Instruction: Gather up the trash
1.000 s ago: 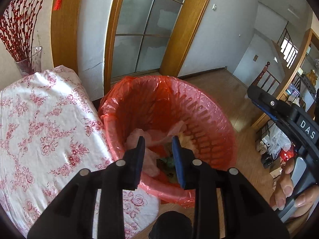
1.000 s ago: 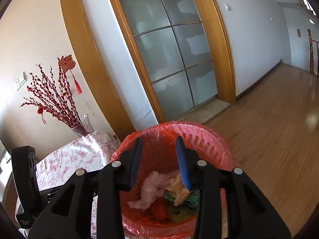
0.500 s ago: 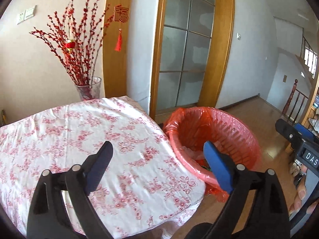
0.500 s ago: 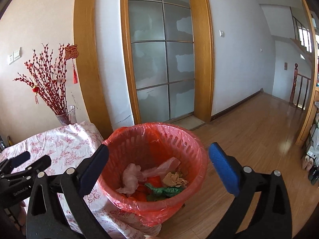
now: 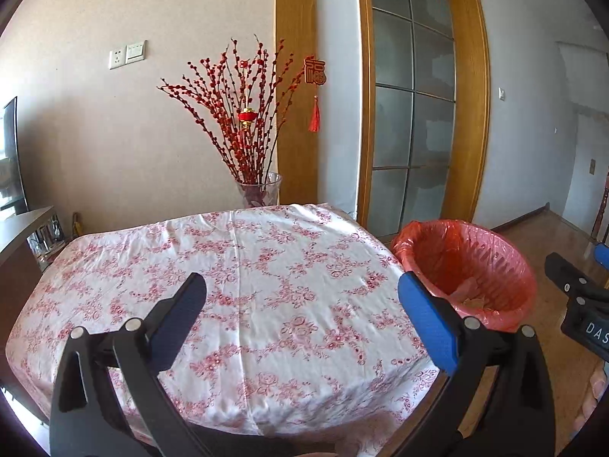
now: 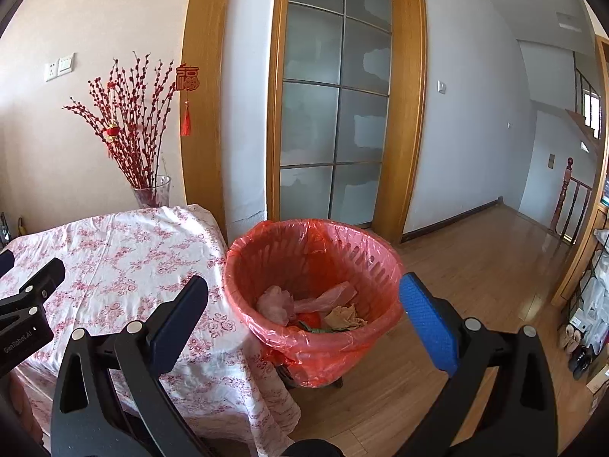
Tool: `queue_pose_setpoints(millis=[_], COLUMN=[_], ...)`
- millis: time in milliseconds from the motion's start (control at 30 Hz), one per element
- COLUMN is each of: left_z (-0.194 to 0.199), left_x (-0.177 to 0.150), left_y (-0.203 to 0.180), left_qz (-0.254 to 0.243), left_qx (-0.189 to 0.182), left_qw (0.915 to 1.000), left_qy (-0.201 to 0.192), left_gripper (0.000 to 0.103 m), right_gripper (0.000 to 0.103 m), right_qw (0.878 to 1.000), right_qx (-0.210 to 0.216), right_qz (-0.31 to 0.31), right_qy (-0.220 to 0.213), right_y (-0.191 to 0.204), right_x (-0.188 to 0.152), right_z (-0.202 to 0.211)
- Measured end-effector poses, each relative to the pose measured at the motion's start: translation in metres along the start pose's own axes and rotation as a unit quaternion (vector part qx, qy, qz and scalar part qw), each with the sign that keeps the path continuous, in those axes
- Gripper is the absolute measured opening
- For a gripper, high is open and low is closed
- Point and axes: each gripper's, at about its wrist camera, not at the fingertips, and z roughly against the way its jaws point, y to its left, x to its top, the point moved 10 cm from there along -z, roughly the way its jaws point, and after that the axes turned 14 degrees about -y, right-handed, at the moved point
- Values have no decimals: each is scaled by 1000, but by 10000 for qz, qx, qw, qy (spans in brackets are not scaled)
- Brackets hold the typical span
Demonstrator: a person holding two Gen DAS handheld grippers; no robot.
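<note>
A red basket lined with a red plastic bag [image 6: 316, 266] stands on the wood floor right of the table; it also shows in the left wrist view [image 5: 468, 262]. Inside lie crumpled pink, tan, red and green trash pieces [image 6: 316, 312]. My left gripper [image 5: 302, 320] is open and empty above the table with the floral cloth [image 5: 247, 266]. My right gripper [image 6: 302, 316] is open and empty, back from and above the basket. The right gripper's body shows at the left wrist view's right edge [image 5: 578, 304].
A glass vase of red branches [image 5: 259, 186] stands at the table's far edge by the wall. A frosted glass door in a wooden frame [image 6: 335, 114] is behind the basket. Shoes and shelves [image 6: 586, 327] are at the far right. A dark cabinet [image 5: 19, 251] is at left.
Both grippers opened wide and pulled up and back from the basket. The left gripper swung left over the table. The trash pieces now lie in the basket.
</note>
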Motion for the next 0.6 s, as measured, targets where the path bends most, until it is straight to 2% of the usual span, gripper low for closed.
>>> queue_pose_setpoints(millis=[200,600], left_z=[20,31], left_x=[-2,-13], left_y=[12,20], left_qz=[-77,113], left_qx=[260,289], left_qw=[9996,9995], left_qy=[-115,11], left_gripper=[99,99], right_gripper=[100,100], right_qw=[10000,9999], right_qx=[65,52], right_qz=[71,-1], right_qy=[-8,151], right_y=[13,17], right_x=[-4,-20], right_z=[10,21])
